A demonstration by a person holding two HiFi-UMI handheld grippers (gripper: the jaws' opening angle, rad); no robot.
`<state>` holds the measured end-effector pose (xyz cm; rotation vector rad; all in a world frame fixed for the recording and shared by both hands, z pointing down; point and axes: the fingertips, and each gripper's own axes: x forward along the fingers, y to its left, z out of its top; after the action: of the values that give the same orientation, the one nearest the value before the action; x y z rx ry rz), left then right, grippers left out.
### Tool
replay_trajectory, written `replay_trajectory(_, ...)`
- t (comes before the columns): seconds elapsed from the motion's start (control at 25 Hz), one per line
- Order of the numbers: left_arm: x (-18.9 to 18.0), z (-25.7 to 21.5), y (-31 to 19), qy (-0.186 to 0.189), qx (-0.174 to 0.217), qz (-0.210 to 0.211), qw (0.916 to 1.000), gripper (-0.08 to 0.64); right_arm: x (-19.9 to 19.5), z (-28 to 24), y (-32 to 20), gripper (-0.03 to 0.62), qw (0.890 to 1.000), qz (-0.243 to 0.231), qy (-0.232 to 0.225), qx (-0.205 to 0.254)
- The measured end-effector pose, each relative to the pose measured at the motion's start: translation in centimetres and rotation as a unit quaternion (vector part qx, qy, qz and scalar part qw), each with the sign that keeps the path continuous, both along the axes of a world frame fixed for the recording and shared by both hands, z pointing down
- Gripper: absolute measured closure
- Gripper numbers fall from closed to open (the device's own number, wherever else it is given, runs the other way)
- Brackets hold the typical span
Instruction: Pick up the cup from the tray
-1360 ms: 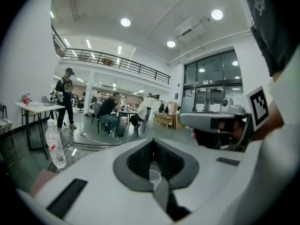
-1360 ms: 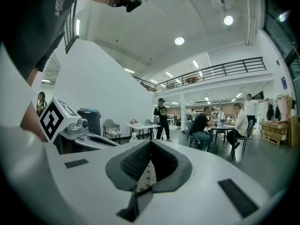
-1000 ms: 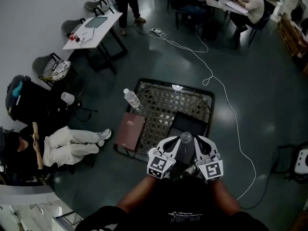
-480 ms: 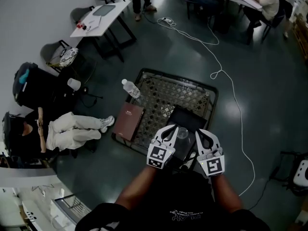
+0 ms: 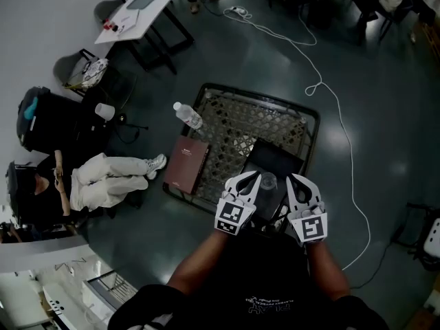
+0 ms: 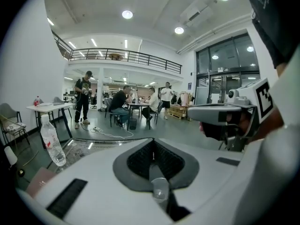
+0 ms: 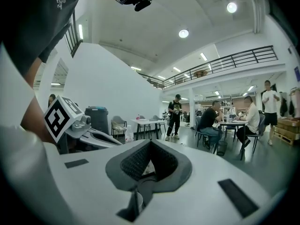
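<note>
I see the mesh counter (image 5: 234, 133) below me, with the black tray (image 5: 276, 158) on its near right part and a brown book (image 5: 186, 165) on its near left edge. My left gripper (image 5: 254, 177) and right gripper (image 5: 295, 179) hover over the tray's near end, both with jaws clenched on nothing. A water bottle (image 5: 187, 115) lies at the far left corner. The clear cup (image 5: 268, 182) stands on the tray, between the two grippers.
</note>
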<state>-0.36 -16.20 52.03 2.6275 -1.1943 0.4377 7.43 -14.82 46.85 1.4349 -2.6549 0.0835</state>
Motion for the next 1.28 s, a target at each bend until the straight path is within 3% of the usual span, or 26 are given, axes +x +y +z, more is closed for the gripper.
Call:
replay_trajectory(0.12, -0.1, 1.2, 0.5, -0.001, -0.009, 0.009, 0.9999, 0.549, -0.2, 1.3, 0.3, 0.584, 1.000, 0.005, 0.002, -0.015)
replay_trajectory(0.32, -0.3, 3.9, 1.3, -0.034, -0.010, 0.025, 0.9991, 0.548, -0.8, 4.5, 0.9, 0.584, 0.999, 0.011, 0.000, -0.053)
replay_trajectory(0.48, -0.5, 6.1, 2.5, -0.044, -0.033, 0.038, 0.9978, 0.540, -0.9, 6.4, 1.6, 0.584, 0.997, 0.018, -0.002, -0.079)
replay_trajectory(0.96, -0.2, 12.8, 5.4, -0.078, -0.110, 0.057, 0.9892, 0.242, -0.2, 9.0, 3.3, 0.584, 0.993, 0.021, 0.004, -0.115)
replay_trajectory(1.28, 1.0, 17.4, 5.5, -0.124, -0.124, 0.086, 0.9808, 0.215, 0.5, 10.4, 4.2, 0.584, 0.991, 0.026, 0.000, -0.131)
